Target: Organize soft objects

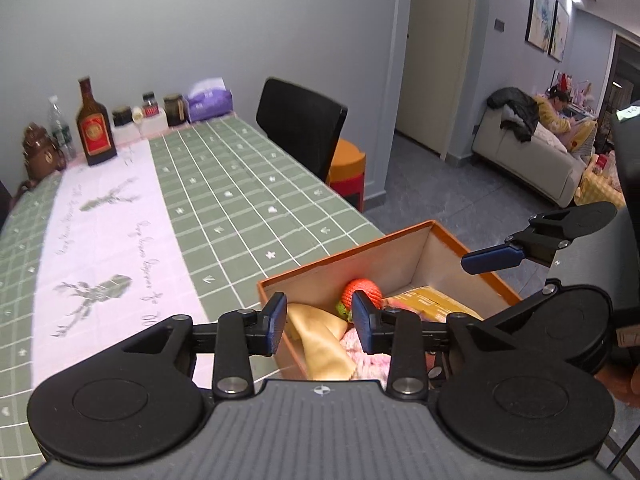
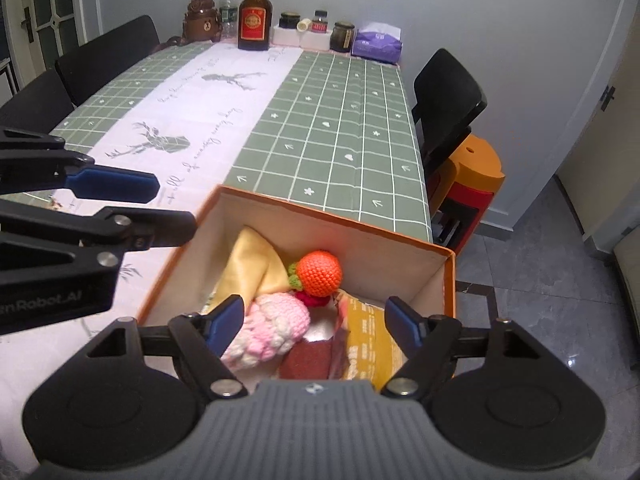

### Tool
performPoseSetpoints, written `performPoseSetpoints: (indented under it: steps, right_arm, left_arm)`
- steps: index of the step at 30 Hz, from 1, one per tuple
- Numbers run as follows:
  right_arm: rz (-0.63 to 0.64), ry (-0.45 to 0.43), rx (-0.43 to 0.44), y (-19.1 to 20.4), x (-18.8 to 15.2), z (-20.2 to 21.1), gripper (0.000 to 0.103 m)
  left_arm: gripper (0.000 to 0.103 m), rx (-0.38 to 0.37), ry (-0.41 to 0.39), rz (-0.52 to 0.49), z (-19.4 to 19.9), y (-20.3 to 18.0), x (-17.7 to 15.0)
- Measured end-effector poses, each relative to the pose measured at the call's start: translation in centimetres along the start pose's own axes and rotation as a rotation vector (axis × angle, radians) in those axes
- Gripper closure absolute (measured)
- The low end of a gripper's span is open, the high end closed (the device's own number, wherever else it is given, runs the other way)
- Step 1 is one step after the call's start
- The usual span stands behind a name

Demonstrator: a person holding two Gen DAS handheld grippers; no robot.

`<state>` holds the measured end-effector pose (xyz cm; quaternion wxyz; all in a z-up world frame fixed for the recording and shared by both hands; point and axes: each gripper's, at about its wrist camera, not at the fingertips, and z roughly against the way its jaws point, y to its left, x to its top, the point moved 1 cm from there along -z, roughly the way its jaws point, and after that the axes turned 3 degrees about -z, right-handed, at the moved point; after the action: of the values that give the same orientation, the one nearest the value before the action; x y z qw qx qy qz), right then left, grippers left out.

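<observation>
Over the orange cardboard box with a pale lining (image 2: 449,280), set at the near corner of the green checked tablecloth (image 2: 340,128), we hold both tools above the soft goods gathered inside. Our left gripper (image 1: 320,320) has its blue pads partly apart with nothing between them; our right gripper (image 2: 314,322) stands wide, also empty.

In the box lie a folded pale-yellow cloth (image 2: 250,268), an orange crocheted ball with a green leaf (image 2: 322,273), a pink-and-white crocheted plush (image 2: 272,326), a dark red felt piece (image 2: 310,360) and a yellow printed soft packet (image 2: 366,340). They touch and overlap, filling most of the floor.

We judge all of them light and yielding. The yarn pieces should squash under the pads yet grip well by their rough stitches, so a pinch across the middle would serve. The cloth is limp and will drape; a fold or a bunched edge is the place to take it. The packet may be slicker and could slide from a shallow grip. Nothing here looks breakable.

The glass liquor bottle with a red label (image 2: 255,16) and dark jars (image 2: 342,36) stand well apart at the table's far end.
</observation>
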<state>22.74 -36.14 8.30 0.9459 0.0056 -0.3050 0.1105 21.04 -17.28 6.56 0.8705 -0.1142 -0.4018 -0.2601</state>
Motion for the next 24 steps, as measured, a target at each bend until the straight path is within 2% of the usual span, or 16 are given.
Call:
performPoseSetpoints:
  steps: [2, 9, 13, 16, 18, 24]
  right_arm:
    - [0.004, -0.028, -0.009, 0.9, -0.3, 2.0, 0.022]
    - [0.013, -0.179, -0.040, 4.3, -2.5, 9.6, 0.022]
    - [0.010, -0.253, -0.022, 6.1, -4.2, 13.1, 0.019]
    - [0.006, -0.338, -0.039, 7.6, -6.1, 15.7, 0.012]
    - [0.011, -0.400, -0.042, 8.7, -7.9, 17.4, 0.011]
    - [0.059, -0.496, -0.066, 12.3, -12.6, 19.0, 0.008]
  left_arm:
    - [0.057, 0.010, -0.036, -0.007, 2.3, -0.1, -0.3]
    - [0.048, 0.075, -0.169, -0.062, 9.8, -0.9, -2.6]
    - [0.048, 0.145, -0.272, -0.113, 13.5, -2.0, -4.6]
    - [0.048, 0.170, -0.356, -0.129, 16.2, -2.6, -6.3]
    - [0.048, 0.189, -0.384, -0.118, 17.5, -2.7, -7.5]
    - [0.048, 0.253, -0.445, -0.105, 19.3, -2.5, -11.1]
